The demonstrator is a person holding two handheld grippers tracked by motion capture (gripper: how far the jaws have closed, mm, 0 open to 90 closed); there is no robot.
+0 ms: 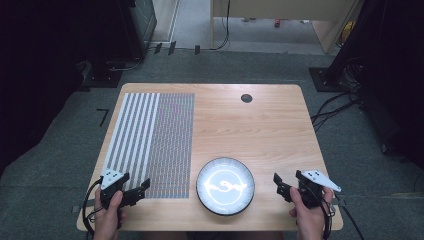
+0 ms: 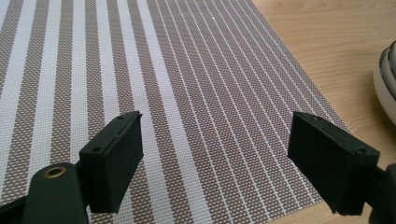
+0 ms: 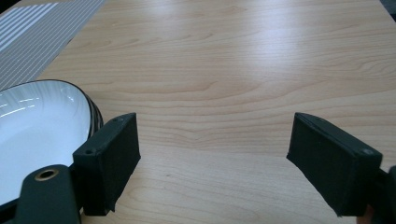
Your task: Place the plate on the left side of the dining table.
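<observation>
- Table (image 1: 260,125) from the high view: light wood, with a striped placemat (image 1: 152,145) laid flat on its left half and a white plate (image 1: 225,186) with a dark rim sitting near the front edge, just right of the mat's near corner. Small dark round cap (image 1: 246,98) toward the far edge.
- Same view, the left gripper (image 1: 142,189) sits at the mat's near-left corner, held in the person's left hand (image 1: 111,215), jaws apart and empty. The right gripper (image 1: 279,186) is over bare wood just right of the plate, in the right hand (image 1: 307,215), also spread and holding nothing. Plate sits between the two, not touched by either.
- Left gripper view: left gripper (image 2: 219,168) has both black jaws wide apart over the placemat (image 2: 154,93), nothing between them. The plate's rim (image 2: 386,74) peeks in at the right edge, off the mat on the wood.
- Right gripper view: right gripper (image 3: 215,163) jaws wide open, bare table (image 3: 243,70) between them. Plate (image 3: 42,121) lies just past the left jaw, looks close but not gripped. Corner of the placemat (image 3: 42,32) at top left.
</observation>
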